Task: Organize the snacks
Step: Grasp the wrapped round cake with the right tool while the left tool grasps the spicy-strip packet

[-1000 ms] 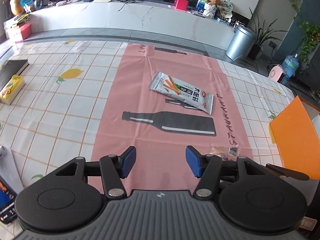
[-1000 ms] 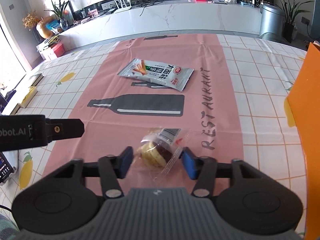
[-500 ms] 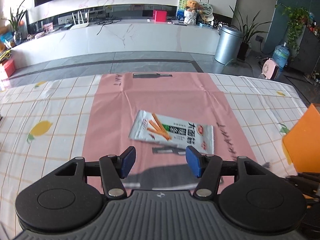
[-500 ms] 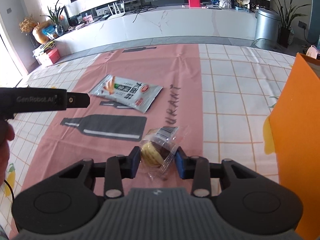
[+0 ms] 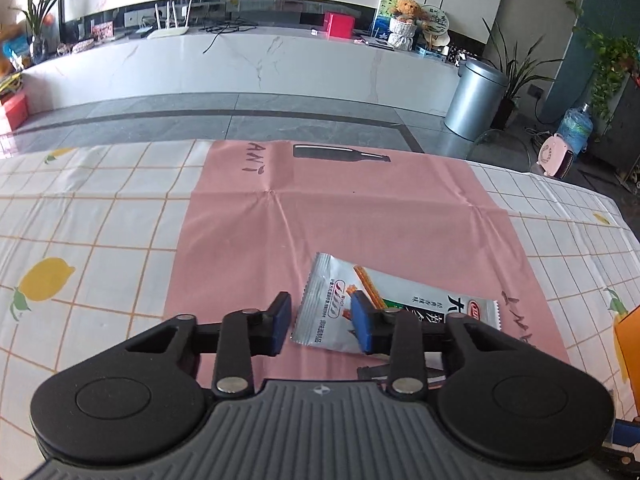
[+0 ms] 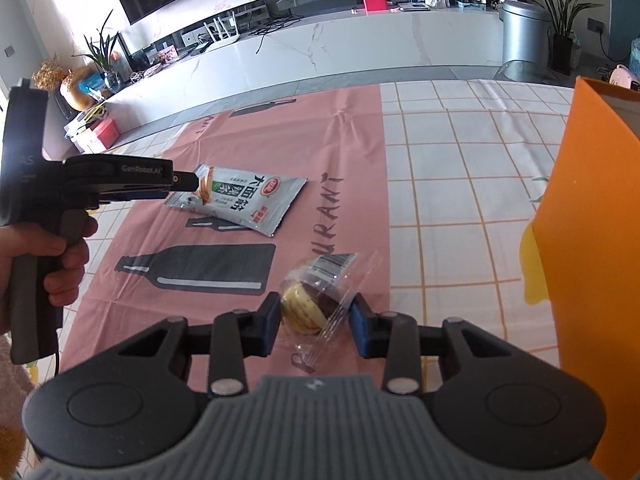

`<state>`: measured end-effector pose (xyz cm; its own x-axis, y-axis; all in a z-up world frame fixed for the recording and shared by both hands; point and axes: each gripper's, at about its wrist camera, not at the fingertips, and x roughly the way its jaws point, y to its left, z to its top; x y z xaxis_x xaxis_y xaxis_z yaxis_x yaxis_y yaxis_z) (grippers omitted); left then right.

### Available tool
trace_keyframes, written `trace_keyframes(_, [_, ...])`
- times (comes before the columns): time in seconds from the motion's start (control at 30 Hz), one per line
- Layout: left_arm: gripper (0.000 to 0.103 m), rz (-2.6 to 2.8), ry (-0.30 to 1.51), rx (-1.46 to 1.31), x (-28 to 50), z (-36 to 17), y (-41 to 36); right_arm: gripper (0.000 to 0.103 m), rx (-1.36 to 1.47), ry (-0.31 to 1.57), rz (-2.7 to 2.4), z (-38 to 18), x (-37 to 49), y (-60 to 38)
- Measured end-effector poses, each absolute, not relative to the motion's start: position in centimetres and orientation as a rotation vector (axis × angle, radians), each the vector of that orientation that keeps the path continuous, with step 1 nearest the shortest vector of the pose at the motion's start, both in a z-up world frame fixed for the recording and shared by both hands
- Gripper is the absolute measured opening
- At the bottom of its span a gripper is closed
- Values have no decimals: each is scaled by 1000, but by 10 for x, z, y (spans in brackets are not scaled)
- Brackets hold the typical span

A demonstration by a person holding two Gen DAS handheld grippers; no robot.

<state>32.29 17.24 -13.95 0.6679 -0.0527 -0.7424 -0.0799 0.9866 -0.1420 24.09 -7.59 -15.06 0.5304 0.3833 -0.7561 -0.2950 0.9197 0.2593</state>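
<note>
Right wrist view: surface (image 6: 460, 184) under a checked cloth with a pink runner (image 6: 320, 152); orange box (image 6: 592, 240) upright at its right edge; silver snack packet (image 6: 244, 196) flat on the runner; wrapped cake (image 6: 308, 300) clamped between the right gripper (image 6: 314, 320) fingers. Left wrist view: left gripper (image 5: 322, 322) low over the packet's near-left end; its fingers, just closing, stand apart; one blue pad (image 5: 362, 322) overlaps the packet, the other sits beside its edge.
</note>
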Motion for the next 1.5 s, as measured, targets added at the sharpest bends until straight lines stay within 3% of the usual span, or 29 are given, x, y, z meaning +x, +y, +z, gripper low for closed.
trace_keyframes(0.13, [9,35,834,-203,320,-140,175,35,99,923,403,-151,240,-75])
trace_keyframes(0.33, [0,41,874,-181,302,-138,157,35,93,912,398,-152,239,-74])
trace_keyframes(0.53, [0,-27,896,-140,282,-133,138,35,110,903,392,-152,239,-76])
trace_keyframes(0.57, [2,-46,877,-118,281,-131,136,35,116,898,392,-151,240,-76])
trace_keyframes(0.6, [11,-59,859,-86,281,-128,134,35,122,892,393,-151,242,-77])
trace_keyframes(0.67, [32,-66,836,-14,285,-123,129,35,124,878,386,-149,246,-77])
trace_keyframes(0.73, [65,-90,815,49,292,-118,124,34,129,867,369,-149,251,-76])
trace_keyframes(0.83, [86,-114,785,157,304,-118,112,34,148,857,354,-151,258,-79])
trace_keyframes(1.1, [86,-230,759,369,332,-143,87,34,200,869,356,-158,263,-89])
trace_keyframes(1.37, [86,-278,798,266,351,-151,99,35,210,864,365,-160,263,-89])
trace_keyframes(1.5, [75,-255,824,174,358,-150,104,35,221,869,366,-162,264,-90])
